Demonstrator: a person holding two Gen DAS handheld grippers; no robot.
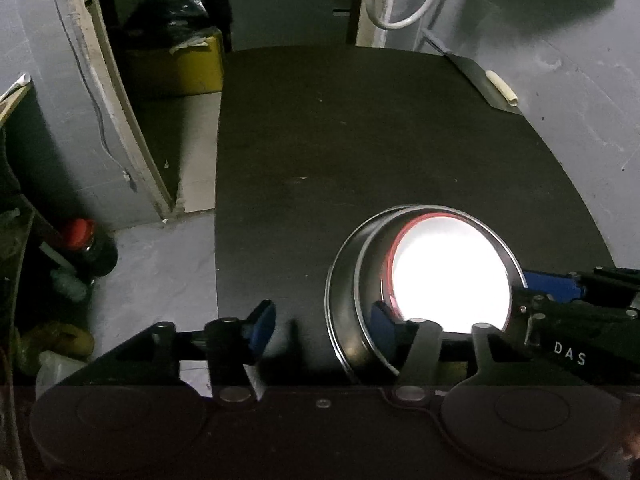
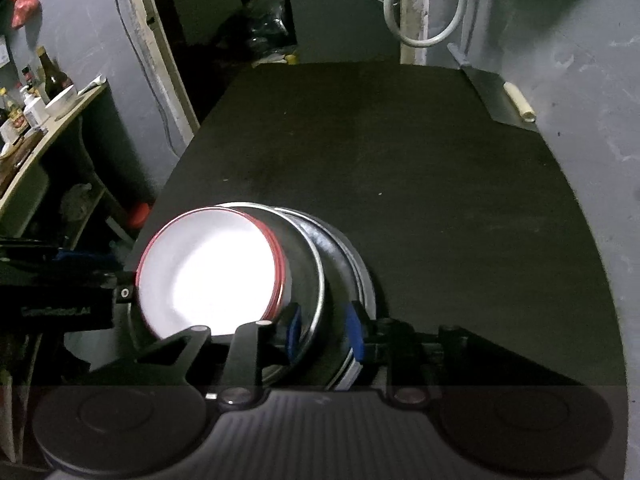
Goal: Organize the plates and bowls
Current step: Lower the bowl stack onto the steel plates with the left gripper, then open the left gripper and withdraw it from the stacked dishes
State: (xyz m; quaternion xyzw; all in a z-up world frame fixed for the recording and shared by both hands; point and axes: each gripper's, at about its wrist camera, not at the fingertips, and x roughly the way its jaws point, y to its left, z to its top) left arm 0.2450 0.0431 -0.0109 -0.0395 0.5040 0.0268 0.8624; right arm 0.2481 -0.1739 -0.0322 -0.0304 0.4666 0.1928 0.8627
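A white bowl with a red rim [image 2: 208,276] sits nested in a steel bowl [image 2: 308,280], which rests on more steel dishes [image 2: 352,264] on the black table [image 2: 400,140]. The same stack shows in the left wrist view, white bowl [image 1: 448,276] inside the steel bowl [image 1: 360,280]. My right gripper [image 2: 324,328] is open with its blue fingertips on either side of the steel bowl's near rim. My left gripper [image 1: 320,324] is open, its right fingertip [image 1: 380,320] by the stack's left side, its left fingertip [image 1: 262,328] over bare table.
A knife with a pale handle [image 2: 516,100] lies at the table's far right edge. A side shelf with bottles and a bowl [image 2: 36,108] stands to the left. A red-capped jar [image 1: 86,248] sits on the floor left of the table. A grey wall [image 1: 580,80] lies to the right.
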